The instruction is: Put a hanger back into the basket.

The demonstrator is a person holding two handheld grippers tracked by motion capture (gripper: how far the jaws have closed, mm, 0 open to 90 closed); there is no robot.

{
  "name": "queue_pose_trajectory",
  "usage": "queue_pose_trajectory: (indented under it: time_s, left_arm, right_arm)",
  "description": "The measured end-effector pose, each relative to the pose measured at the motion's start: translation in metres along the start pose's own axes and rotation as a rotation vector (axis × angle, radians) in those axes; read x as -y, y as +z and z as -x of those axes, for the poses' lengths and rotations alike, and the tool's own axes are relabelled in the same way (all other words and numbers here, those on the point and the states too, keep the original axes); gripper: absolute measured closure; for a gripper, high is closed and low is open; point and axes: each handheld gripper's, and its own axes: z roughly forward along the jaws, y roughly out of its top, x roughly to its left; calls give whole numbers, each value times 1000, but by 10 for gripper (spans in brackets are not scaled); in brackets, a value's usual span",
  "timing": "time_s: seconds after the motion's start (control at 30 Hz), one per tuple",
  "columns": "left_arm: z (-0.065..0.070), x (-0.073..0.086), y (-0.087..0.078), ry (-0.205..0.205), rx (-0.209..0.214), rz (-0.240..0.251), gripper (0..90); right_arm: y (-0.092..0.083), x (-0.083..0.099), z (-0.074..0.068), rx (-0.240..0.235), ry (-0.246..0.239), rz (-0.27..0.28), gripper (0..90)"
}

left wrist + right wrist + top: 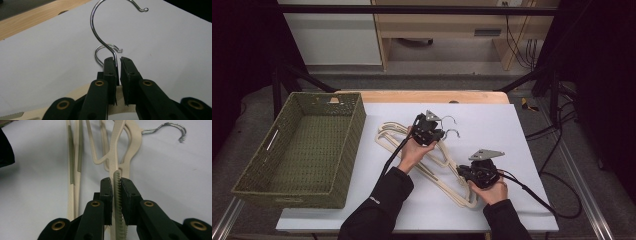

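Two cream plastic hangers [438, 165] with metal hooks lie stacked on the white board [512, 130]. My left gripper [438, 133] is at their neck. In the left gripper view my left gripper [118, 63] is shut on the stem of the upper hook [94, 27], and the second hook [98, 51] lies just beneath. My right gripper [463, 172] holds the near-right arm of a hanger. In the right gripper view my right gripper [116, 183] is shut on that arm's green ribbed strip [117, 195]. A hook [172, 126] lies at the far right there.
A green woven basket [357, 125] stands on the table's left side, next to the board. The wooden table edge [427, 96] shows behind the board. Black cables [537, 197] trail from the right gripper over the board's right edge.
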Motion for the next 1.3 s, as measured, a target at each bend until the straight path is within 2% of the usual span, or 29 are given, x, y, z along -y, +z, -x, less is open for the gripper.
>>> queue_pose_trajectory:
  time_s: [0.03,0.13,0.2,0.23,0.27,0.3,0.33,0.37,0.4,0.43,0.47,0.57,0.6,0.67,0.73,0.77,0.8,0.83,0.87,0.9,0.93,1.07,1.17,1.23,1.3]
  left_arm:
    - [1,2,-5,-14,1,25,830]
    - [1,5,-12,-18,12,37,829]
    - [2,6,-14,-20,11,41,829]
    - [1,6,-17,-5,13,31,829]
    - [2,8,-19,-10,14,41,829]
    - [3,8,-22,-15,12,47,830]
    - [3,9,-26,-16,15,56,830]
    - [3,9,-26,-16,15,56,829]
    - [4,10,-31,-14,15,63,830]
    - [4,10,-31,-14,15,63,830]
    - [6,10,-36,-7,14,64,830]
    - [8,10,-39,-1,8,67,830]
    - [8,11,-42,0,6,73,830]
    - [9,12,-46,-11,10,86,830]
    - [9,14,-52,-3,14,90,829]
    - [9,14,-52,-3,14,90,829]
    - [10,14,-54,-1,14,98,829]
    - [10,14,-54,-1,14,98,829]
    - [10,15,-56,-3,13,101,829]
    - [11,15,-57,-2,12,104,829]
    - [11,15,-57,-2,12,104,828]
    - [10,16,-60,-1,16,108,826]
    - [9,17,-62,-7,27,110,819]
    - [9,17,-65,-7,35,111,781]
    - [9,17,-71,8,27,114,756]
  right_arm:
    - [-1,-1,-2,-21,20,-5,805]
    - [-2,-1,-2,-49,30,-5,761]
    - [-3,-2,-2,-73,31,10,698]
    - [-3,-2,-2,-73,31,10,698]
    - [-4,-4,-2,-91,49,30,660]
    - [-6,-6,-1,-93,40,53,617]
    - [-9,-13,-1,-101,41,115,488]
    - [-9,-13,-1,-101,41,115,488]
    - [-9,-20,-2,-117,36,149,434]
    - [-9,-20,-2,-117,36,149,434]
    - [-7,-27,-4,-122,30,169,394]
    - [0,-33,-7,-117,37,166,379]
    - [10,-39,-8,-113,45,134,391]
    - [15,-41,-9,-118,48,123,401]
    - [26,-45,-11,-119,64,97,468]
    - [26,-45,-11,-119,64,97,468]
    - [32,-47,-14,-127,69,75,534]
    - [32,-47,-14,-127,69,75,534]
    - [38,-49,-17,-122,62,58,616]
    - [40,-49,-18,-136,61,59,657]
    - [41,-49,-19,-150,83,66,713]
    - [43,-50,-17,-208,99,54,840]
    - [42,-50,-18,-212,113,54,848]
    - [42,-50,-18,-223,123,54,856]
    - [42,-50,-19,-237,137,55,861]
